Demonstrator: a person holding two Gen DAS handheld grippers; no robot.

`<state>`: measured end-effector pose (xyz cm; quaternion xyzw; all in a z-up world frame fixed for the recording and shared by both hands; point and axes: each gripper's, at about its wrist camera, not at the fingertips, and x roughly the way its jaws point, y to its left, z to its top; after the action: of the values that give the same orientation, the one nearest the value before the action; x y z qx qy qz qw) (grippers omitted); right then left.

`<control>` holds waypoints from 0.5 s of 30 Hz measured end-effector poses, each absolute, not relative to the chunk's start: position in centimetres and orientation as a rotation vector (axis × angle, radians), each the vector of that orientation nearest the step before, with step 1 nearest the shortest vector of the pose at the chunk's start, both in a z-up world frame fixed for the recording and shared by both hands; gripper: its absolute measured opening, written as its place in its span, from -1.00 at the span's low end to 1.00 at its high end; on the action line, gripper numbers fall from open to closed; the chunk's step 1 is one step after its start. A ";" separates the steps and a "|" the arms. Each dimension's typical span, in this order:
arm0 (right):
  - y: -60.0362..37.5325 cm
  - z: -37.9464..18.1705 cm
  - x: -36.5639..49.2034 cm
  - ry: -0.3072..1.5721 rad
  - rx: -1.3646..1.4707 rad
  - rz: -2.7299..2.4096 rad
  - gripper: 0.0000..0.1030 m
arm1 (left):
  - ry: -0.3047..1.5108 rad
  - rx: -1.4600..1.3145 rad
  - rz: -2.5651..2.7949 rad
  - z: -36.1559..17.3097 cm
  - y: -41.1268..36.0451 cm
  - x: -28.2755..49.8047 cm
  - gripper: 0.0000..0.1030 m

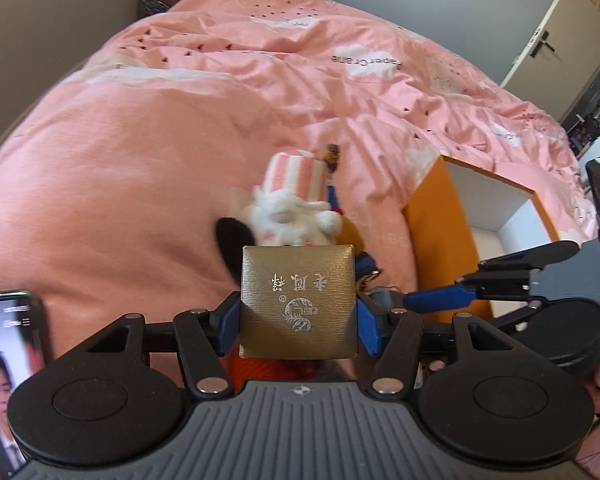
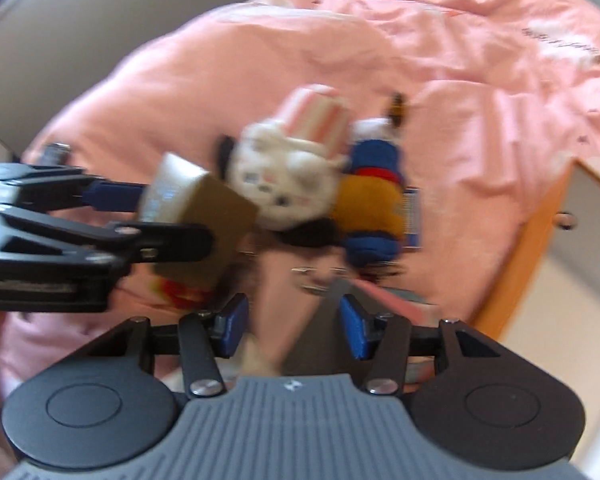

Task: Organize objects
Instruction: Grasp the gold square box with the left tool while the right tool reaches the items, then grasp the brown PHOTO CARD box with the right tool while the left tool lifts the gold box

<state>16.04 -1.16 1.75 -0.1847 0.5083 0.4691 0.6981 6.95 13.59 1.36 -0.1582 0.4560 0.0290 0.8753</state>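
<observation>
My left gripper is shut on a gold box with silver characters and holds it above the bed; the box also shows in the right wrist view, held at the left. Beyond it lies a white plush cat with a pink striped hat, and beside it a blue, yellow and red plush toy. My right gripper is open and empty, just short of the toys. In the left wrist view it reaches in from the right.
An open orange box with a white inside sits on the pink duvet to the right. A phone shows at the lower left. A red item lies under the gold box. A door stands far right.
</observation>
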 end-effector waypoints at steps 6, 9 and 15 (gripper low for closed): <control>1.7 0.5 15.3 1.211 -0.423 1.084 -0.14 | 0.968 -0.343 0.099 1.0 14.7 6.1 0.30; 2.8 -0.9 15.7 1.288 -0.421 1.070 -0.21 | 0.968 -0.348 0.102 0.9 15.1 5.9 0.30; 3.6 -2.8 16.4 1.398 -0.381 1.061 -0.17 | 0.975 -0.346 0.118 0.2 15.5 5.8 0.30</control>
<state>16.38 3.61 -2.79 -0.1657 0.6087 0.4619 0.6234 5.77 15.49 0.24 -0.1652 0.4659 0.0562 0.8675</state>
